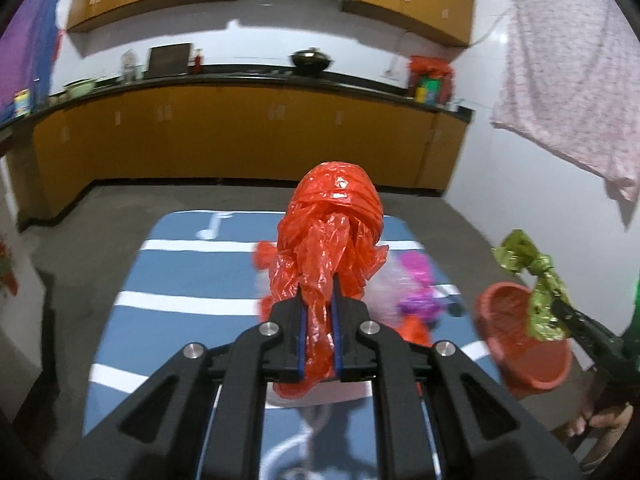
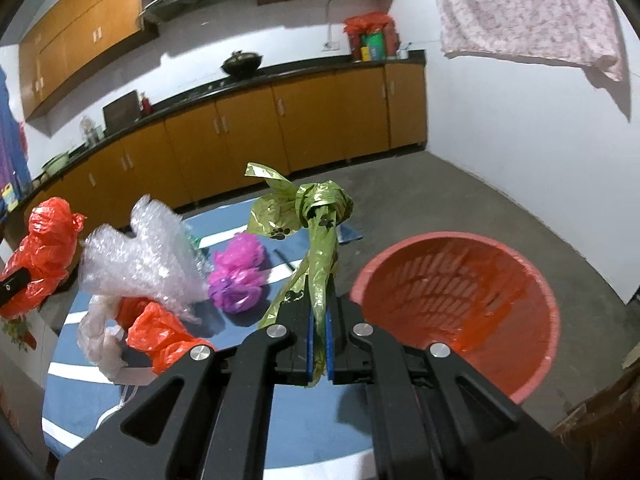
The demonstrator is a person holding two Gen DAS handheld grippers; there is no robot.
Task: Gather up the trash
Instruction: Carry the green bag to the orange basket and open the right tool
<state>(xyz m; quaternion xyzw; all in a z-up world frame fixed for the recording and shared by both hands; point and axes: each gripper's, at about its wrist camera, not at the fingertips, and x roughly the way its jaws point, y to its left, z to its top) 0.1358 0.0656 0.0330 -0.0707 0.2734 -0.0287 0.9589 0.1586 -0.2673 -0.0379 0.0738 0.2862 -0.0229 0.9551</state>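
L gripper [image 1: 318, 320] jaws clamped on red plastic bag [image 1: 332, 220], held up over blue mat [image 1: 180, 264]. R gripper [image 2: 319, 328] pinched tight on green bag [image 2: 316, 216], just left of red basket [image 2: 460, 300]. Farther on mat: bubble wrap [image 2: 140, 256], pink bag [image 2: 238, 276].

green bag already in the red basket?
No. The green bag hangs clamped in the right gripper, beside the red basket, not inside it.

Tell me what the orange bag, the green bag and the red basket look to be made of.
Orange bag: thin glossy plastic film, crinkled, light showing through.
Green bag: thin plastic film, slightly shiny, knotted, printed with paw marks.
Red basket: probably rigid moulded plastic, smooth rim, slotted wall.
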